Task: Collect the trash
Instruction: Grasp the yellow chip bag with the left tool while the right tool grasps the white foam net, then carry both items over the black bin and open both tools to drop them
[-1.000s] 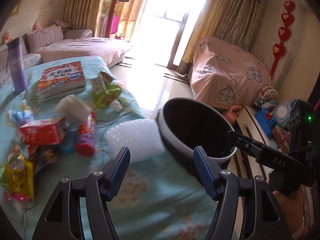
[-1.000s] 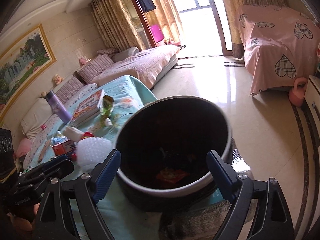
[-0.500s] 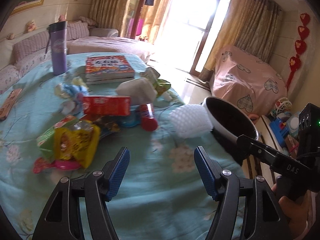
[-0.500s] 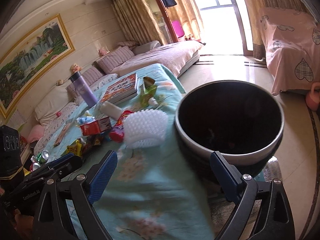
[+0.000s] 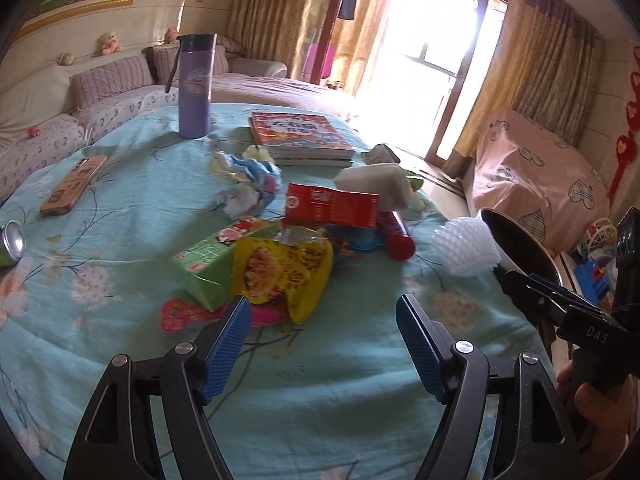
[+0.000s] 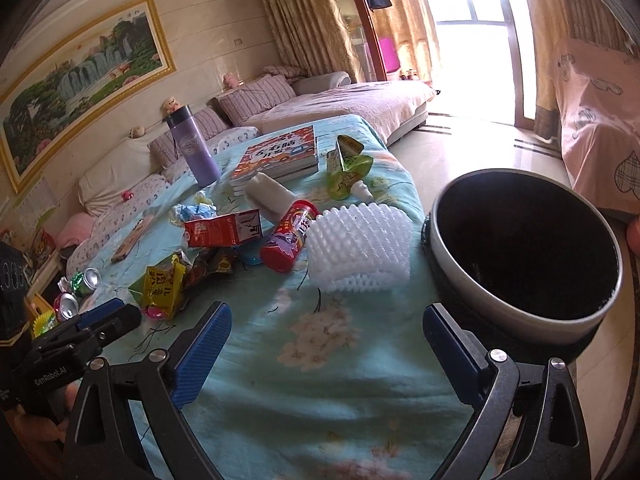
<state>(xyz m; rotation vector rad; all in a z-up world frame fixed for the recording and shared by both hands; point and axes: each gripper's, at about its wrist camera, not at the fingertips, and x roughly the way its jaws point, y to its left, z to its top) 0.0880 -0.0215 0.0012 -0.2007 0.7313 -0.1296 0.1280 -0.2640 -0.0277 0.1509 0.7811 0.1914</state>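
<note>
A: Left gripper fingers opening, empty, aimed at yellow wrapper mid-table.

B: Right gripper open too (empty); bin sits right, at the table's edge for short drops.

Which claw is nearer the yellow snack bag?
Left. The left claw, jaws opening and empty, sits just short of the yellow snack bag; the right claw is off nearer the bin.

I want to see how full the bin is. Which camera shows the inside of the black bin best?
The right wrist view: the black bin shows its whole open mouth and dark interior, though the contents are too dark to make out. The left wrist view catches only a sliver of its rim behind the white foam netting.
</note>
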